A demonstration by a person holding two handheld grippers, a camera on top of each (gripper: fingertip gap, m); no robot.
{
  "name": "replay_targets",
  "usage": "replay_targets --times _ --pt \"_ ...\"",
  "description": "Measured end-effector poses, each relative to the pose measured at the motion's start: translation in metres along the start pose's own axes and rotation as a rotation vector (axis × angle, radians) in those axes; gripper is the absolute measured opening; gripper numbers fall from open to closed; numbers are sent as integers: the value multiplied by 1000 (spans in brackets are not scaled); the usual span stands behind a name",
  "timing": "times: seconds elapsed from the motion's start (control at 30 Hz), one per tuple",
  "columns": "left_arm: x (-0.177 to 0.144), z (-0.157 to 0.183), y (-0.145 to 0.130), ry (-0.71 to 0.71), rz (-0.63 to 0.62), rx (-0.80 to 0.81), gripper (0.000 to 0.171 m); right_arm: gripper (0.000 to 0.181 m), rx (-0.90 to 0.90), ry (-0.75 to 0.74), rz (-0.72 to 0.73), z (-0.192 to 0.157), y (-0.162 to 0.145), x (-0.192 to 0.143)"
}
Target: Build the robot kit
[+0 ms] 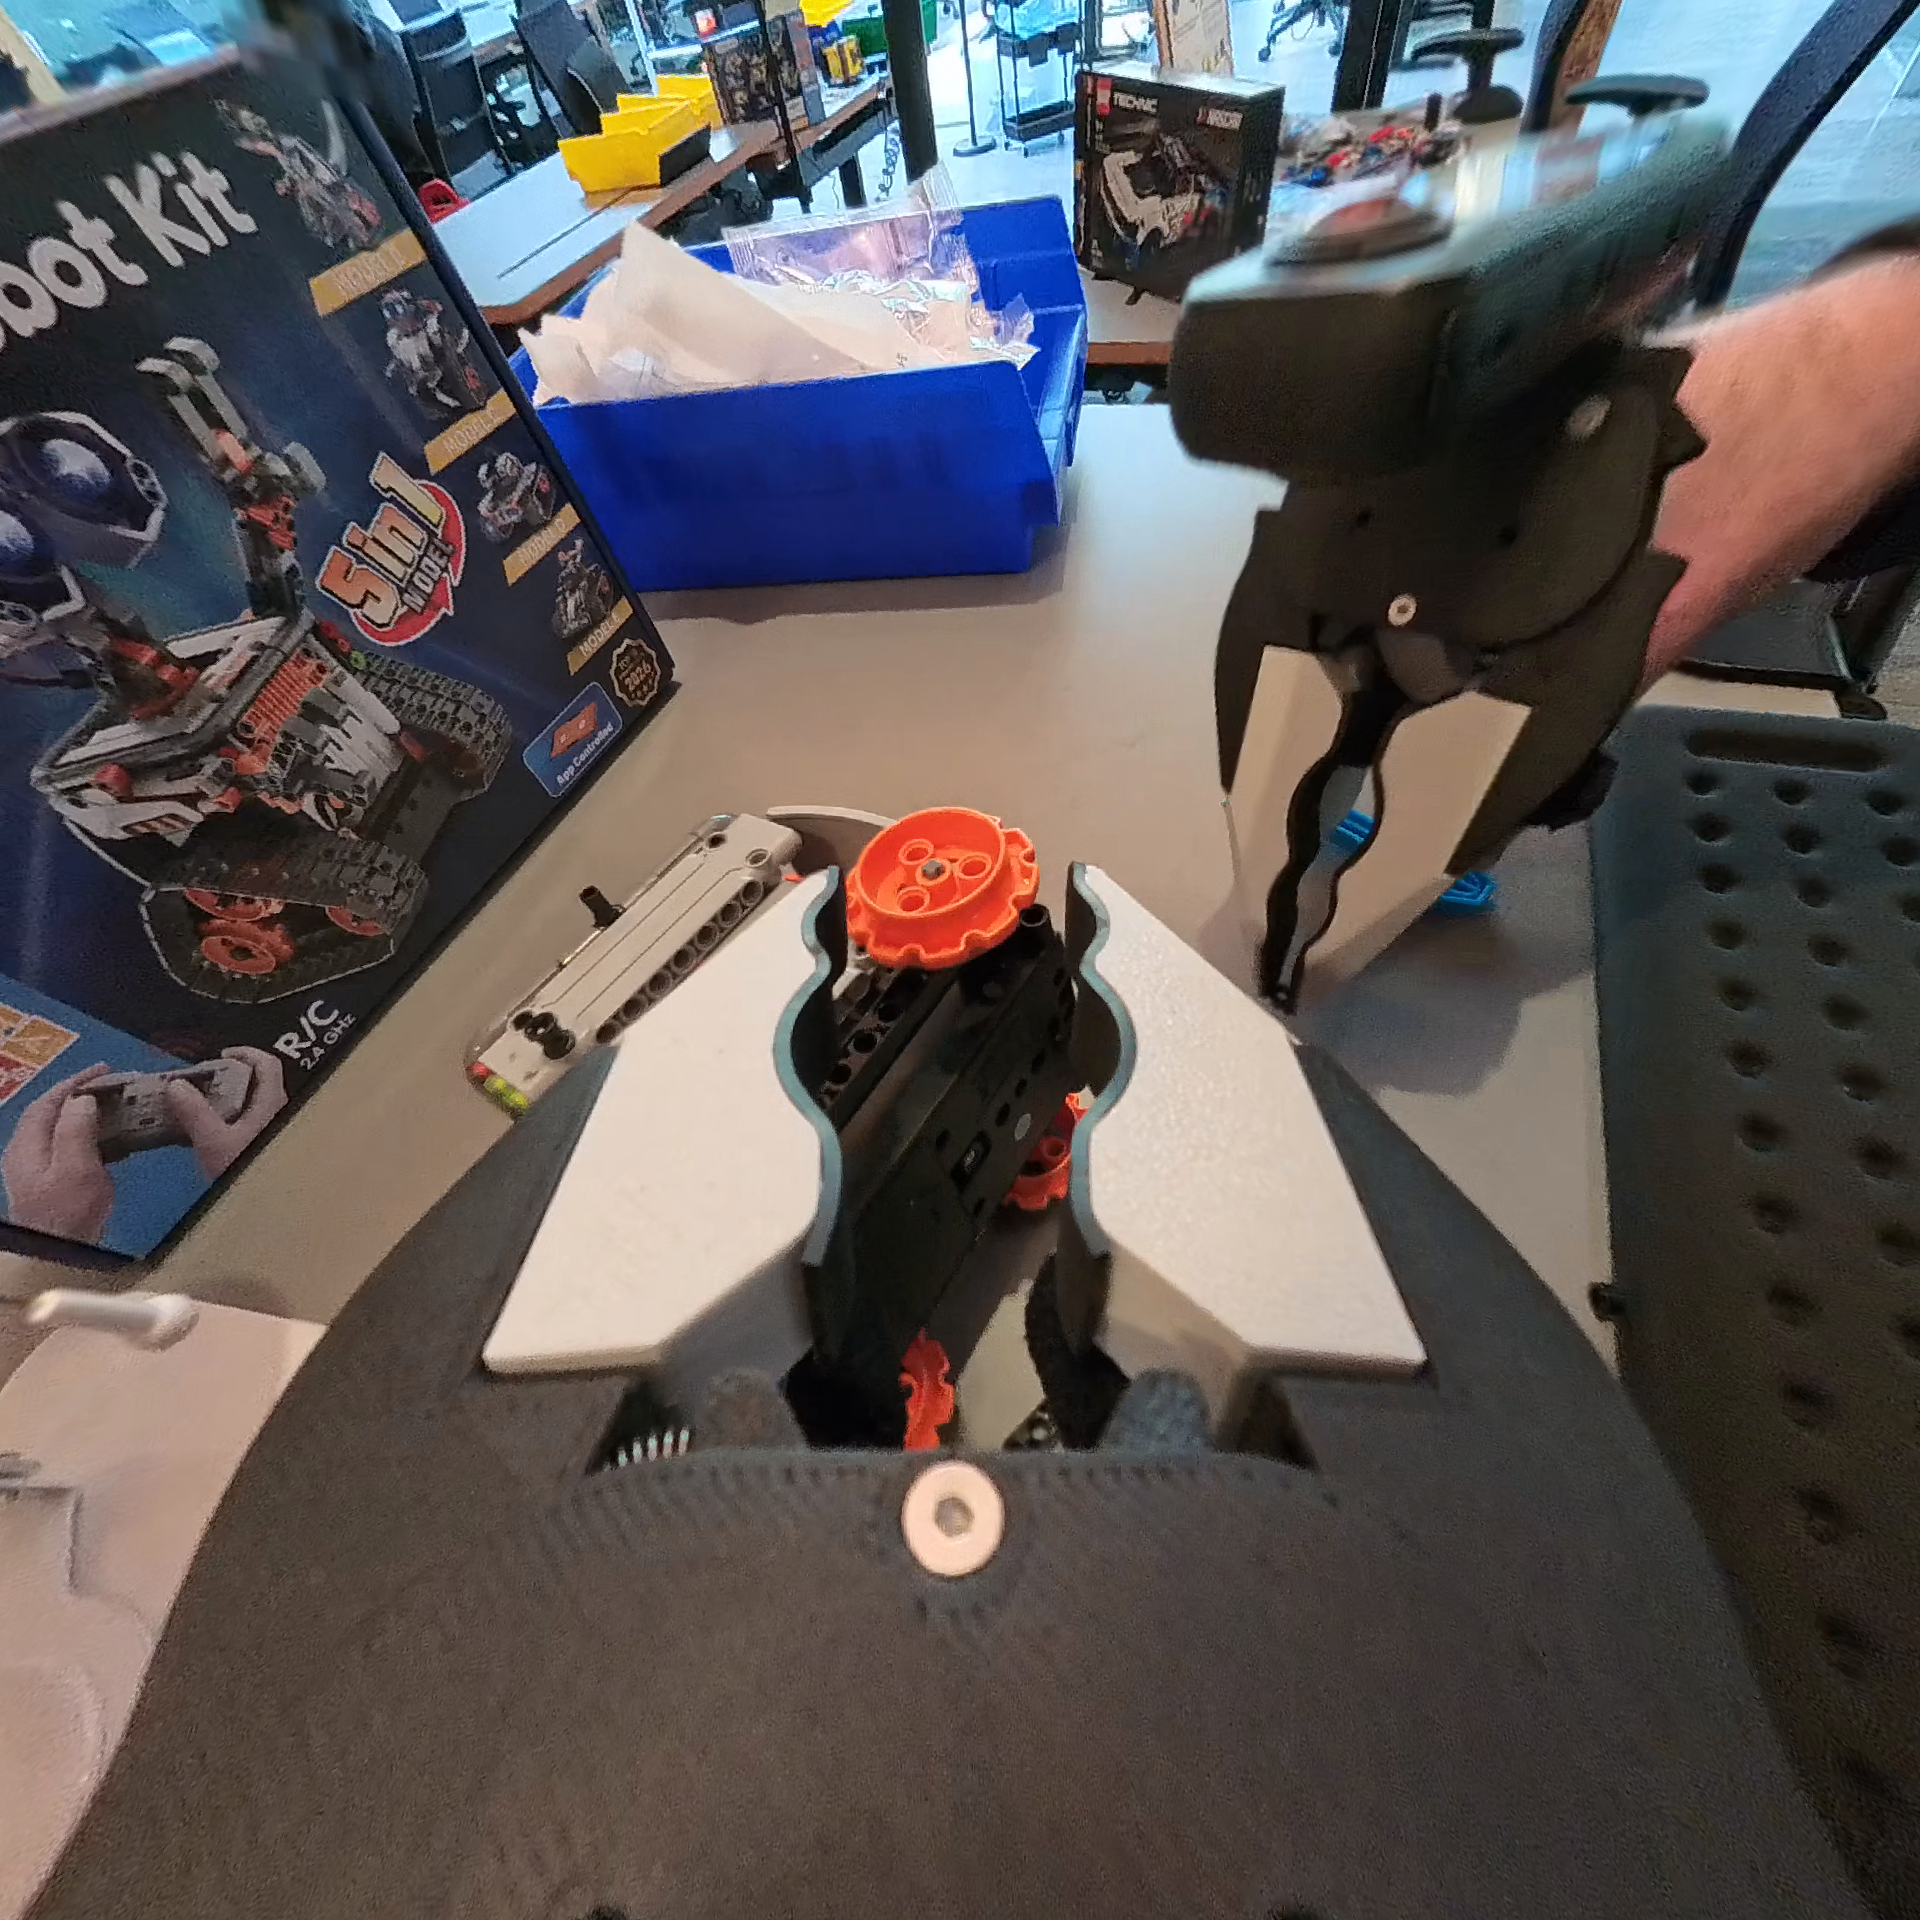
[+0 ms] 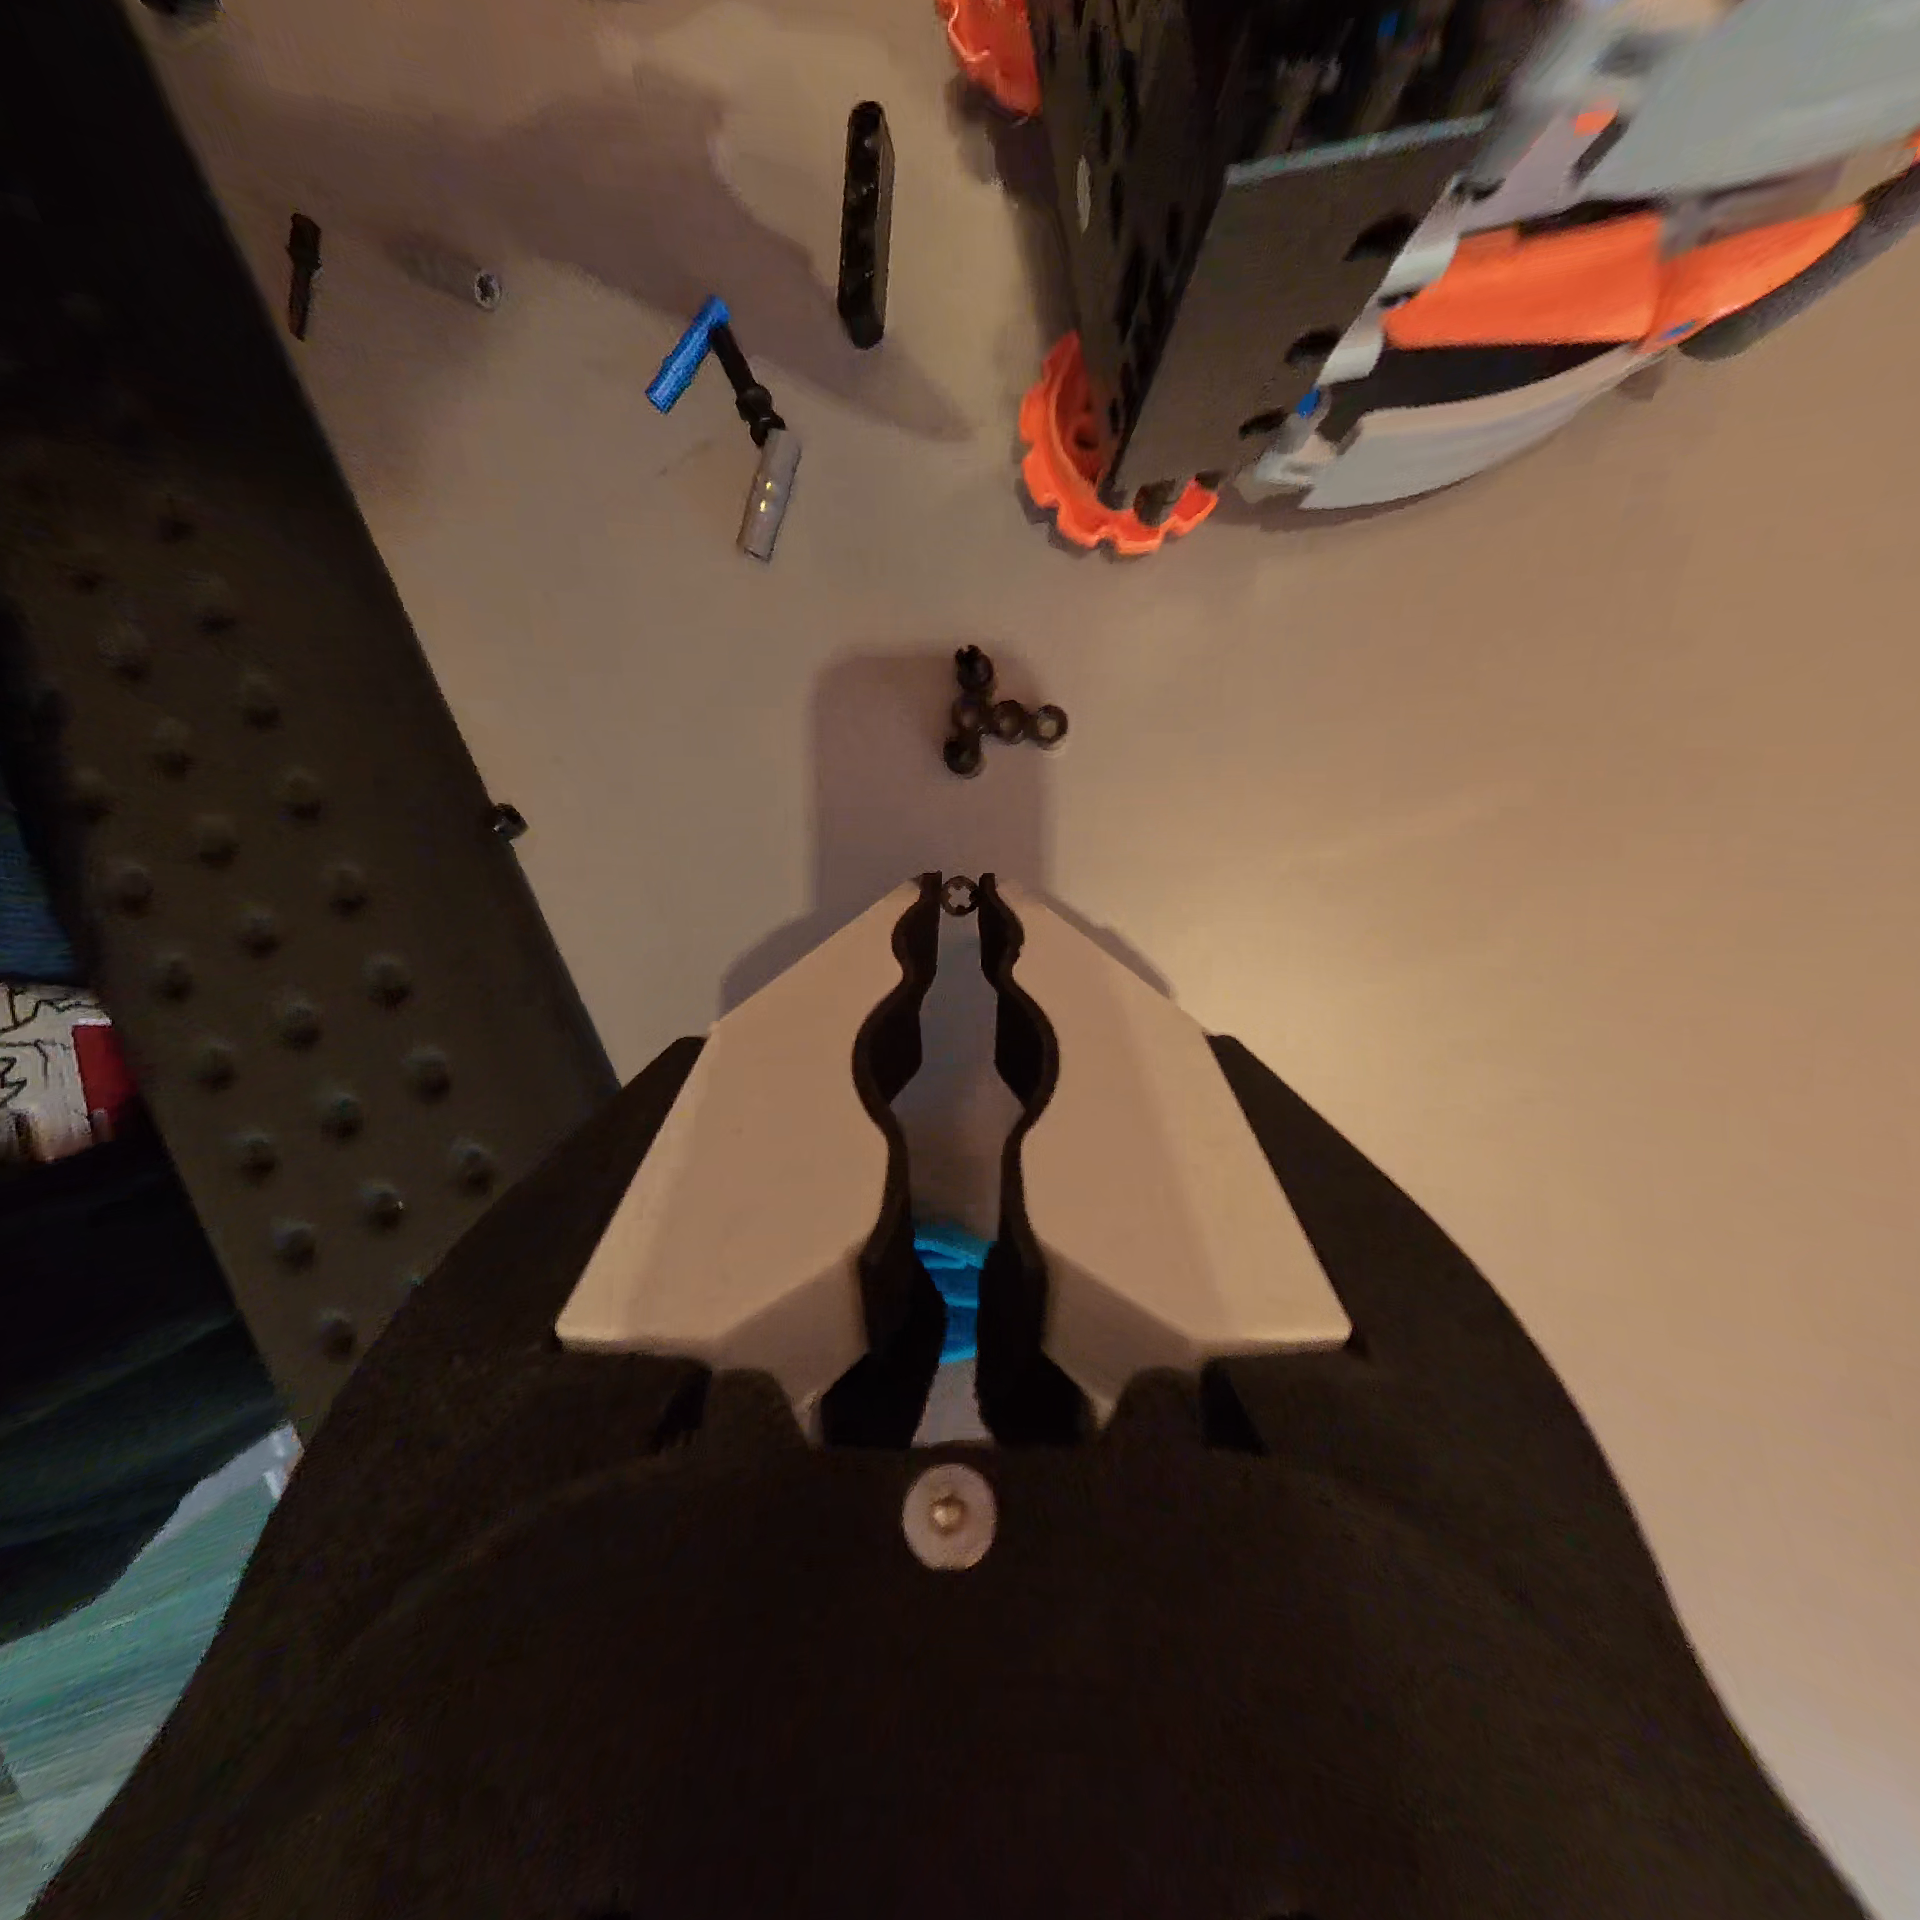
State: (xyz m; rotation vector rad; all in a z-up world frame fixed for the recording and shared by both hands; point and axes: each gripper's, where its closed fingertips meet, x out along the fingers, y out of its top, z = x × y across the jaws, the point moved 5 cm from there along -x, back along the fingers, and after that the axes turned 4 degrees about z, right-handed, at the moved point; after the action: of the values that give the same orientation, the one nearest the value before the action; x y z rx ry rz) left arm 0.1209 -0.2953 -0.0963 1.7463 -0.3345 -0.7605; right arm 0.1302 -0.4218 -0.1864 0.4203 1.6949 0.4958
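My left gripper [image 1: 951, 914] is shut on a black brick assembly [image 1: 956, 1081] with orange toothed wheels [image 1: 940, 885], held just above the grey table [image 1: 935, 707]. The assembly also shows in the right wrist view [image 2: 1195, 312], tilted, with an orange wheel [image 2: 1091, 468] low on it. My right gripper [image 2: 958, 891] points down at the table and pinches a small black pin with a cross-shaped end [image 2: 958, 896] at its tips. In the left wrist view the right gripper [image 1: 1283, 987] stands to the right, held by a hand [image 1: 1766, 457]. A black T-shaped connector [image 2: 997, 722] lies just beyond the tips.
A grey beam assembly [image 1: 644, 945] lies left of the left gripper. A large kit box [image 1: 260, 623] stands at left, with a blue bin [image 1: 831, 468] of bags behind. Loose parts lie about: black beam [image 2: 865, 223], blue pin with axle [image 2: 727, 416], blue piece [image 1: 1465, 894]. A black perforated panel [image 1: 1766, 1039] borders the right. About 15 centimetres separates my left fingertips from my right.
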Motion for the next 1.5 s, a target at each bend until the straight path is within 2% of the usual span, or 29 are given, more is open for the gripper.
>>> replay_targets --times 0.17,0.33,0.4,0.53,0.6,0.7,0.8,0.83,0.97,1.03,1.13,1.23,1.3,1.4,1.5 --pt "-20 -8 2 20 -9 9 50 24 -2 0 3 -6 -6 13" --pt "-26 -10 0 33 -31 24 48 33 -2 -15 35 -4 3 -2" --pt "-23 -4 -3 37 -44 38 45 11 -23 -29 95 -3 18 -20" --pt "-19 3 -7 65 -57 80 39 30 -30 -82 263 9 65 -61" --pt "-16 7 -12 69 -81 101 38 40 -60 -92 304 13 89 -72" --pt "-14 6 -15 93 -92 112 39 54 -124 -94 273 17 110 -62" --pt "-12 10 -21 102 -104 139 35 63 -140 -71 209 26 117 -44" --pt "-11 13 -23 95 -107 142 33 62 -139 -62 199 29 119 -40" --pt "-10 21 -36 102 -130 161 31 42 -153 -8 181 30 119 -32" --pt "-9 20 -37 113 -111 143 32 42 -145 -4 190 31 119 -32" --pt "-11 15 -36 168 -96 144 25 42 -103 12 220 34 119 -33" --pt "-24 10 -23 235 -45 190 26 42 -57 50 236 39 119 -37" --pt "-34 -1 -11 295 -55 251 37 42 -45 68 236 44 119 -40" --pt "-38 -24 -5 305 -125 272 49 42 -76 87 218 51 117 -44" --pt "-33 -43 -18 231 -160 135 60 41 -70 119 218 59 117 -48"
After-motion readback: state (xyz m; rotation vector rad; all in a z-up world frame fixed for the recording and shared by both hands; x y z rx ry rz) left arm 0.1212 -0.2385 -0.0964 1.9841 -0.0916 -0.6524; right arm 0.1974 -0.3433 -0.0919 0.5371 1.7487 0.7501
